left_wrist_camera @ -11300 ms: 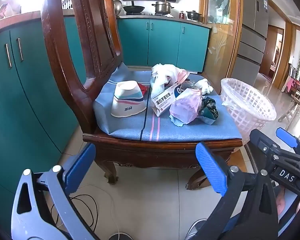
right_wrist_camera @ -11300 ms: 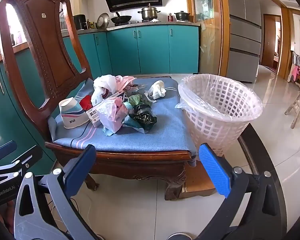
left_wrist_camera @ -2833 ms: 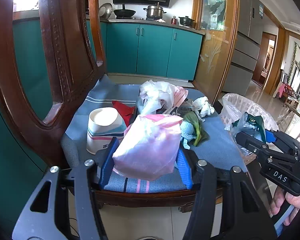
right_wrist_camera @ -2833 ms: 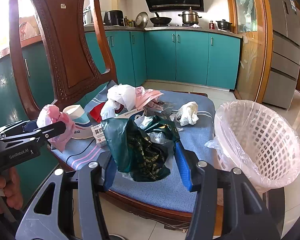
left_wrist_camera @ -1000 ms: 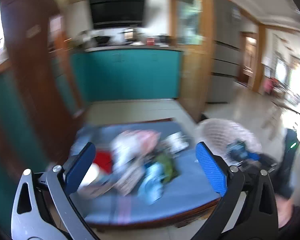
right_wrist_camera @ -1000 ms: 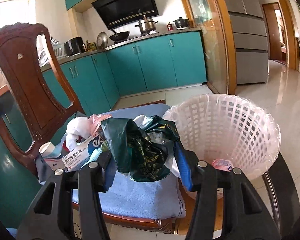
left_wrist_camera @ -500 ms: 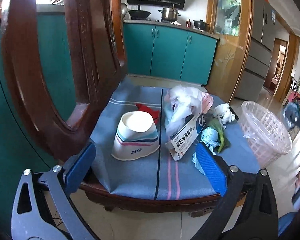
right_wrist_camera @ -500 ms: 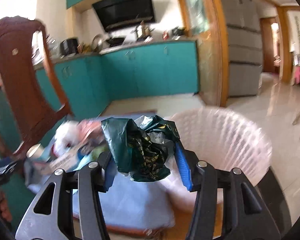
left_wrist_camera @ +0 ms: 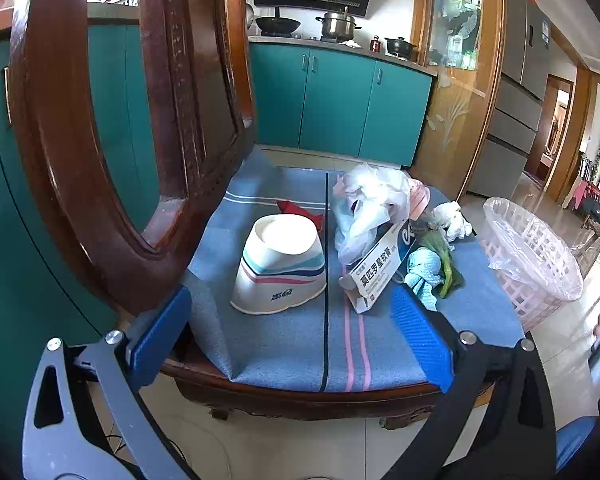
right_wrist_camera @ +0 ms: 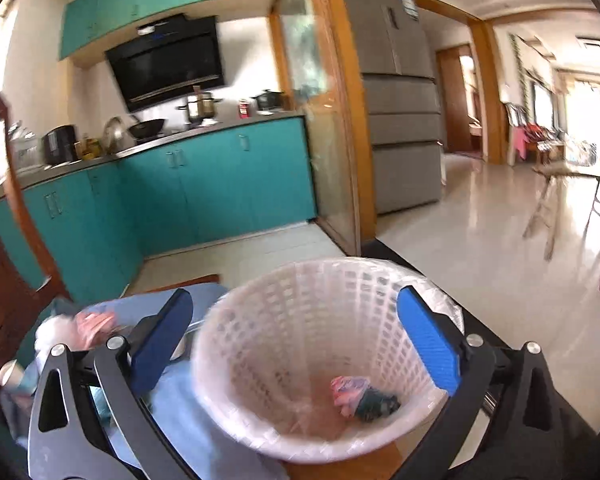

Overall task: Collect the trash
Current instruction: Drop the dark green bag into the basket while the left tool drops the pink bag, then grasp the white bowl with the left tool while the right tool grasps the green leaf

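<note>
Tongs: right tongs (right_wrist_camera: 292,344) opening over basket (right_wrist_camera: 236,380), nothing between them, dark bag (right_wrist_camera: 376,402) inside. Left tongs (left_wrist_camera: 296,340) wide, empty; take bowl (left_wrist_camera: 280,268) on chair cushion (left_wrist_camera: 284,344) squarely by its sides.

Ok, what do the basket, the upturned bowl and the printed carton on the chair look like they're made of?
Basket: rigid pale pink plastic lattice, lined with thin clear film that crinkles over the rim. Upturned bowl: probably coated paper, matte white with printed stripes, like a disposable noodle tub. Carton: thin printed cardboard, its end flap torn open.

Chinese lettering "莫匹罗星软膏" along the white carton (left_wrist_camera: 376,266) on the chair cushion
</note>
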`<state>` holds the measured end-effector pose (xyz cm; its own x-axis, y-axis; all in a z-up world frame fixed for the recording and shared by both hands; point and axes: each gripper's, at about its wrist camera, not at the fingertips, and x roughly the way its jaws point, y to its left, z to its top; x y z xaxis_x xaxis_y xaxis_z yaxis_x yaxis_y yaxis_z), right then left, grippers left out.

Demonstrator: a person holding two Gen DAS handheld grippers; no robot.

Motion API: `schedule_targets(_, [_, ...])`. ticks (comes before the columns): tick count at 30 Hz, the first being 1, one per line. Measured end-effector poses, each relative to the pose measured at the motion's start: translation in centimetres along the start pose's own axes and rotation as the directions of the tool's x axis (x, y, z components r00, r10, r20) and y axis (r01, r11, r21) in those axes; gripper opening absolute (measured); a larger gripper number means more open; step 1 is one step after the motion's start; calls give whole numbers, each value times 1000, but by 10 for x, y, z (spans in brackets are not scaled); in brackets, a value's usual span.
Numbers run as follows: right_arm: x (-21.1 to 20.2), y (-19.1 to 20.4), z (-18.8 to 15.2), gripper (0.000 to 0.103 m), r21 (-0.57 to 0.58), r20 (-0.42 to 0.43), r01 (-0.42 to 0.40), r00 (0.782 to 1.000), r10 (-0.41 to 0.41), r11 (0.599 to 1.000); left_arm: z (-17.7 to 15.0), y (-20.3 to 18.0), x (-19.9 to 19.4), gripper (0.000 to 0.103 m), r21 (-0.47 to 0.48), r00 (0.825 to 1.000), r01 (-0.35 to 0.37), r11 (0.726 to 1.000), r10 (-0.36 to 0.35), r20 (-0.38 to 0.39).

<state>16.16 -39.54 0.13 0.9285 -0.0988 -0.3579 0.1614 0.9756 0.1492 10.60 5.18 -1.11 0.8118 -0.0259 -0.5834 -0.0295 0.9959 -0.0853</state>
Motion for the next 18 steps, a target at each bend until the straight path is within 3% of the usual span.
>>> schedule_targets(4, [-19,44,-22,100,-102,-54,-122,992,117,987,-2,-4,3,100,17,1000,-10,1000,10,-13])
schedule_targets(9, [-22,91,-44,100,-256,-120,-194,978,168,947,-2,-5,4,100,16,1000,-18,1000,18,-15])
schedule_targets(14, [-25,108,-56,100,-302,-165,-241,966,198,922,-2,-8,5,100,24,999,-26,999,27,-21])
schedule_targets(18, [-18,102,-51,100,-270,-181,-246,963,202,931,-3,-8,5,100,23,999,-30,999,31,-26])
